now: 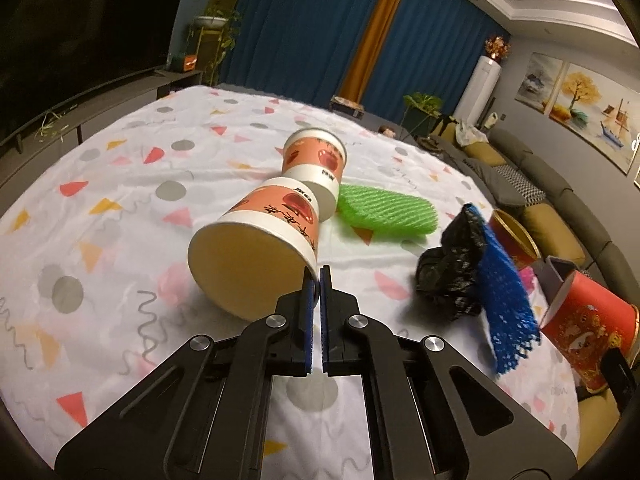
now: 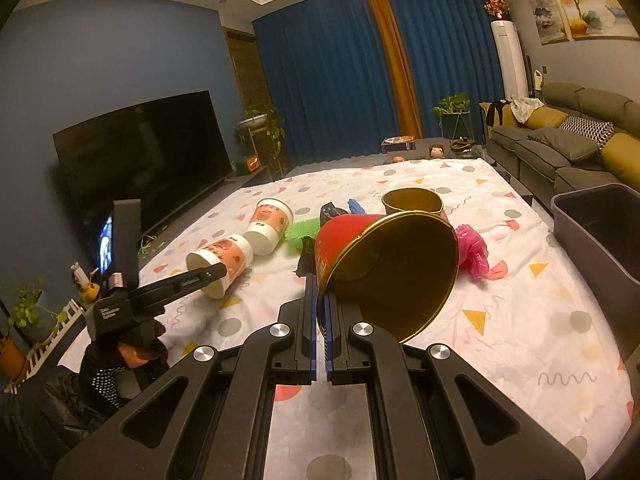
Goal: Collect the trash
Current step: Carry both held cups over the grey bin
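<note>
Pinching a peach cup [image 1: 256, 252] by its rim, the left hand-held gripper [image 1: 317, 276] holds it tilted above the bench [image 1: 120, 168]; the right hand-held gripper [image 2: 320, 280] likewise clamps a red cup [image 2: 384, 268]. Both pickups look done. Next, I judge, carry them to the grey bin [image 2: 596, 224] at the right edge and release.

Dim, warm indoor light from overhead leaves soft shadows on the tabletop [image 1: 120, 168]. Heavy fisheye bending curves walls toward black corners at 10 and 2 o'clock; slight blur and noise throughout.
</note>
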`<state>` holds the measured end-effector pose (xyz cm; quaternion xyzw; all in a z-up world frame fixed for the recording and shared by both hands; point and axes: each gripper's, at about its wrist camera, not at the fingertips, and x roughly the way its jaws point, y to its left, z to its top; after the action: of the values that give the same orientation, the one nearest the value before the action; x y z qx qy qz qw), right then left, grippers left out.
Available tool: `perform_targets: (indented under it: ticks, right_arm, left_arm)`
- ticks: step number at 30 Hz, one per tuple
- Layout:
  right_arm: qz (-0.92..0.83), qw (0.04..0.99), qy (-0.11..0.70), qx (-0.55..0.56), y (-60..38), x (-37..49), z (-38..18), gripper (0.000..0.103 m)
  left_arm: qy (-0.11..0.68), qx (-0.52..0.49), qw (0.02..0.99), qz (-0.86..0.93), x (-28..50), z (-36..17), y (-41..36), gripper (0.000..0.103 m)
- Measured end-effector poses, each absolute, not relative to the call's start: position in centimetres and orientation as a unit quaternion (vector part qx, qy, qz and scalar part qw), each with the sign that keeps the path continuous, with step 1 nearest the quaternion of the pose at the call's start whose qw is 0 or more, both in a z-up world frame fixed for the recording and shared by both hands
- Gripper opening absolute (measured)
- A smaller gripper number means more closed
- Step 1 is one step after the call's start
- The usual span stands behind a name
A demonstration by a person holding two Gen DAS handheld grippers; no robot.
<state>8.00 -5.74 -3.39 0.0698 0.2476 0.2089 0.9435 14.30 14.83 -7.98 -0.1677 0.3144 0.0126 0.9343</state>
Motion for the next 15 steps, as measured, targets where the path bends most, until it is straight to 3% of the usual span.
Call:
perform_targets:
  ticks: [15]
  right_arm:
    - [0.173, 0.961, 0.206, 0.07, -9.7, 5.2, -1.1, 0.004]
  left_arm:
    - [0.251, -0.119, 0.96, -0.034, 8.5, -2.3, 10.7, 0.002]
